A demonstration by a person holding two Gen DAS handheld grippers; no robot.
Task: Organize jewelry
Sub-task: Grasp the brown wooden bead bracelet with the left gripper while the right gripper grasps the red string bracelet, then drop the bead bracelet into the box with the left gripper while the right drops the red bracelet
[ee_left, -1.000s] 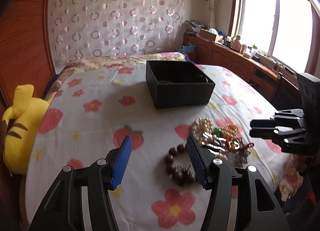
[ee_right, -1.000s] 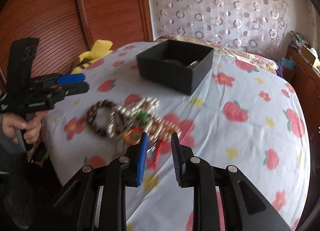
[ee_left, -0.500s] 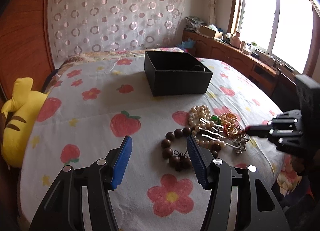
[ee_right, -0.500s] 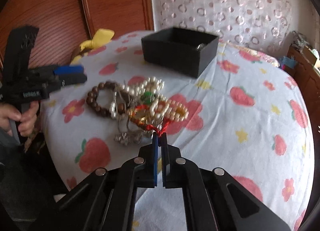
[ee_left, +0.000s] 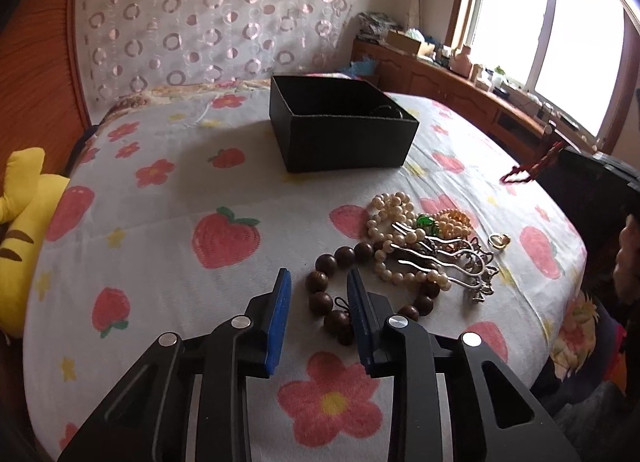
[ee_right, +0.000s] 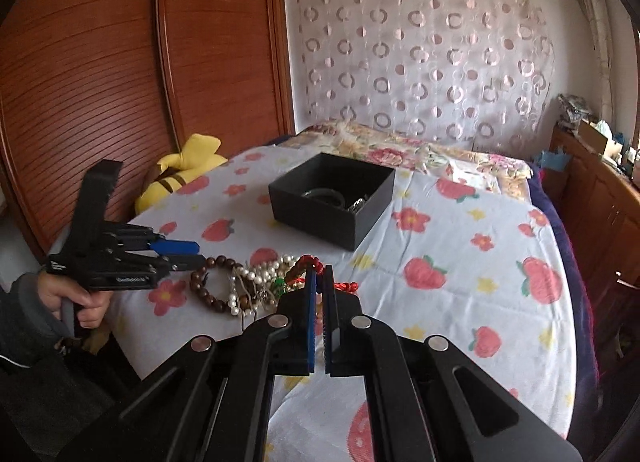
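My left gripper (ee_left: 318, 294) hovers low over the strawberry bedsheet (ee_left: 224, 238), its jaws closing. The left arc of a brown wooden bead bracelet (ee_left: 320, 298) lies between the blue pads, which do not touch it. Beside it sits a pile of pearl strands (ee_left: 392, 217), a silver hair fork (ee_left: 440, 258) and a gold ring (ee_left: 500, 240). My right gripper (ee_right: 319, 270) is shut on a red cord bracelet (ee_right: 308, 262), raised above the pile. The red bracelet (ee_left: 536, 167) dangles at the right edge of the left wrist view. An open black box (ee_right: 332, 213) behind holds dark bangles.
A yellow plush toy (ee_right: 180, 173) lies at the bed's left edge by the wooden wardrobe (ee_right: 120, 81). A wooden cabinet (ee_left: 460, 81) with clutter runs under the window. A person's hand (ee_right: 80, 302) grips the left tool. The bed edge drops off just behind the jewelry pile.
The right gripper shut on the red cord bracelet and lifted it off the pile. The left gripper's jaws narrowed around the brown bead bracelet.
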